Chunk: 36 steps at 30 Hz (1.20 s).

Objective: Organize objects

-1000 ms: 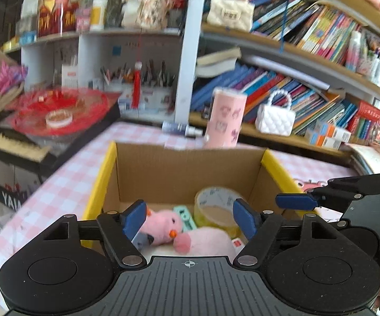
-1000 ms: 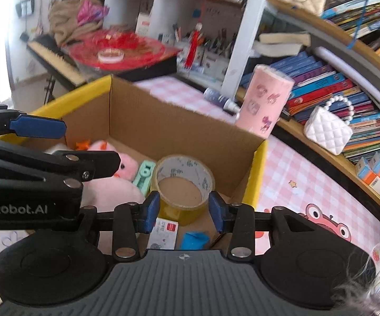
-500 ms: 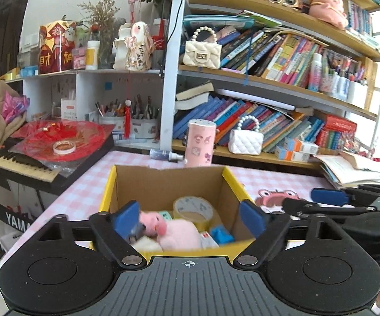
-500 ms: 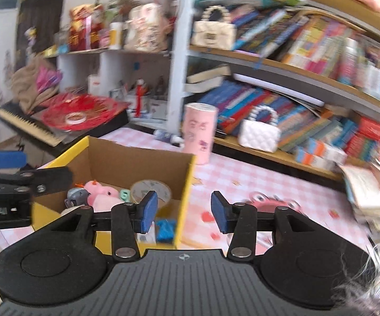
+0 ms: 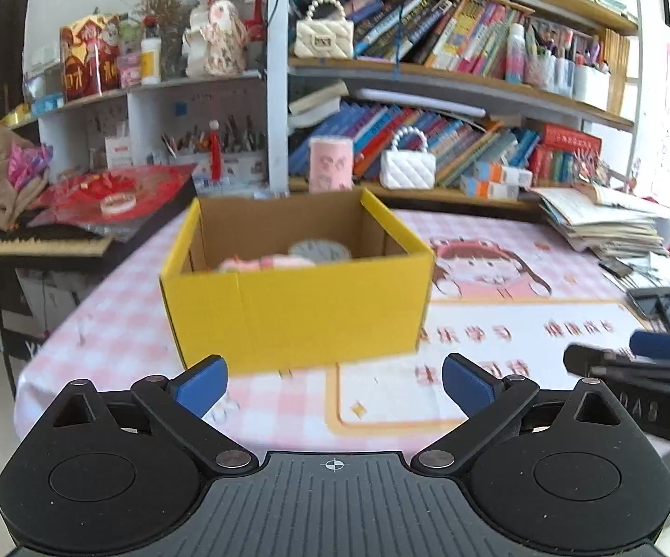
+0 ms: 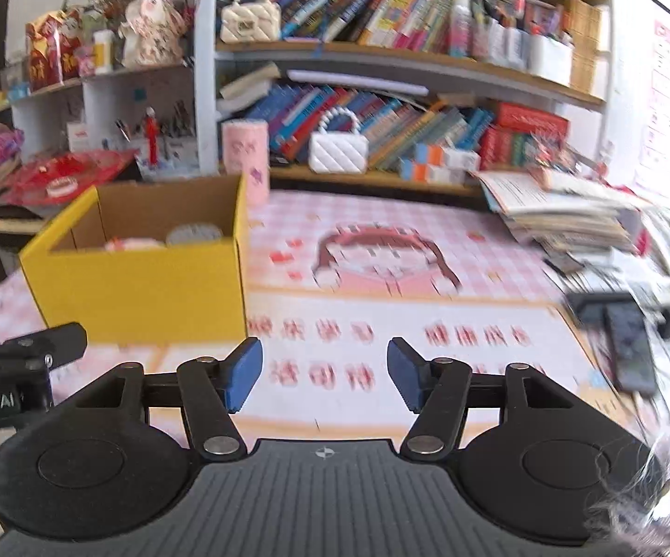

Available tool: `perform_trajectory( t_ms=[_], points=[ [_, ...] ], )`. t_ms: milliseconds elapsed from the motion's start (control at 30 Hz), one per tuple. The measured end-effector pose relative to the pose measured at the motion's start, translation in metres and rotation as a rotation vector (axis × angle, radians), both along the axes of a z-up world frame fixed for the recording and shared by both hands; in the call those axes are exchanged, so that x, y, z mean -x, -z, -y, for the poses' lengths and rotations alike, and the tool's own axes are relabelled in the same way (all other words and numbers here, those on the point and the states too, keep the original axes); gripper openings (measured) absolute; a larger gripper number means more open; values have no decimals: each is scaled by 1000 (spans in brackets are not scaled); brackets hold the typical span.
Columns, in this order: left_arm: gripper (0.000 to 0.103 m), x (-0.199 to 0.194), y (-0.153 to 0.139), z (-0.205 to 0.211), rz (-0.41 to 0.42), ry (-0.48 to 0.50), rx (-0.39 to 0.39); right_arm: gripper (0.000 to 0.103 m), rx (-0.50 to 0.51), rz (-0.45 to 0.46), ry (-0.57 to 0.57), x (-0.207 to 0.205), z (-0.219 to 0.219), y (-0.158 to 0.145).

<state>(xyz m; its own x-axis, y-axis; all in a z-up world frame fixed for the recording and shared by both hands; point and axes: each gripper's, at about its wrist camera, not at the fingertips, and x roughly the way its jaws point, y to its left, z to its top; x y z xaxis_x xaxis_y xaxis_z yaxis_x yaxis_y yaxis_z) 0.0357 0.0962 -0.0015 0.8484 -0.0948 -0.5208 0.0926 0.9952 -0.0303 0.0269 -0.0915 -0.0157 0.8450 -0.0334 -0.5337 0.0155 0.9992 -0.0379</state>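
box (image 5: 325,306): yellow | tablecloth (image 5: 117,339): pink-white check | pads (image 5: 198,383): blue | toy (image 6: 131,243): possibly pink

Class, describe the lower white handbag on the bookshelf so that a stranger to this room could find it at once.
Start at the yellow box on the pink checked table, then look behind it to the lowest bookshelf. The white quilted handbag stands there, right of the pink cylinder. Its pearl-bead handle and pure white colour distinguish it from the cream handbag higher up.

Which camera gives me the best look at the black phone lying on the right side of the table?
The right wrist view. There the black phone lies whole on the table, though blurred. In the left wrist view it sits small at the far right edge, with the right hand-held gripper just in front of it.
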Motion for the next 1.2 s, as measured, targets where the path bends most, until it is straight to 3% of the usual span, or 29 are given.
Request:
perform_trajectory(
  t_ms=[167,333,400,567,1200],
  points=[
    [101,16,3,4,-26,-9,8,64,-8,-47,60,24,8,12],
    [101,25,8,10,-63,-15,15,78,8,-54,93,38,15,14],
    [101,29,10,16,-70,-18,-2,90,12,-55,107,44,18,14],
    [101,37,13,29,-84,-6,-20,102,31,-65,115,52,24,17],
    [101,50,15,55,-115,-25,-85,103,27,-80,177,71,39,17]
  ],
)
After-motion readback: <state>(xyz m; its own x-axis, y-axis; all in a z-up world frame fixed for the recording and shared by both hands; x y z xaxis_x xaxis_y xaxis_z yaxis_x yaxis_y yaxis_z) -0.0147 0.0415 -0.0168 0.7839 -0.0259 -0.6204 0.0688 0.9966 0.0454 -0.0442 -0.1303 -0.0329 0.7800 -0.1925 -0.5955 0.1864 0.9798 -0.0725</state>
